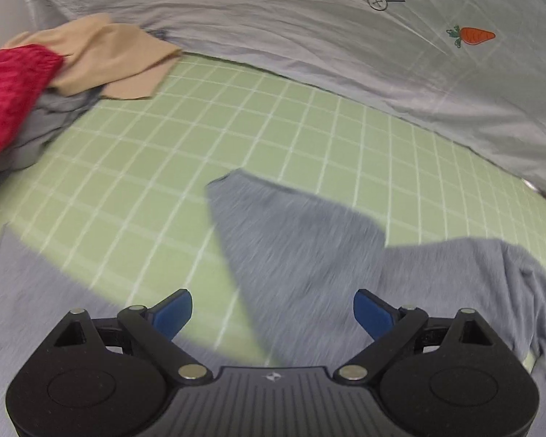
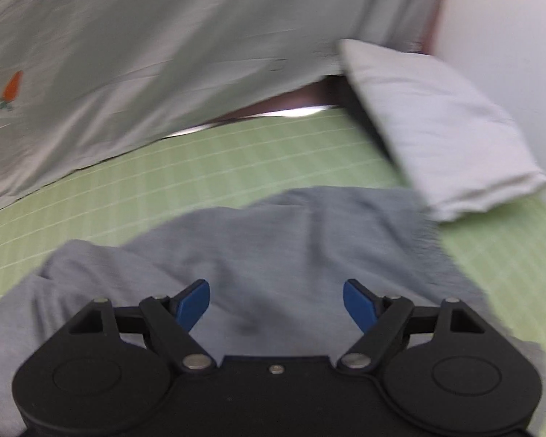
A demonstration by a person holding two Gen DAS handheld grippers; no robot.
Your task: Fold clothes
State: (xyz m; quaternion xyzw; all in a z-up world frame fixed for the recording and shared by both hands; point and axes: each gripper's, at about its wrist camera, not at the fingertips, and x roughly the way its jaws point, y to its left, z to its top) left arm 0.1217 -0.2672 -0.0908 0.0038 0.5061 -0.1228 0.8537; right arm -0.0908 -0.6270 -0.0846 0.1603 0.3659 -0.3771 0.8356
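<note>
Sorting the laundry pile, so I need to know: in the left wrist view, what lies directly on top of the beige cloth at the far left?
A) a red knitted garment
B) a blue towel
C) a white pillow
A: the red knitted garment overlaps the beige cloth.

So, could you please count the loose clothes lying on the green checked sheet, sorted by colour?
Grey: 2, the grey garment spread in front, and a grey piece in the pile
Red: 1, the red knit
Beige: 1, the beige cloth
Total: 4

Both hand-held grippers are open and hold nothing.
</note>
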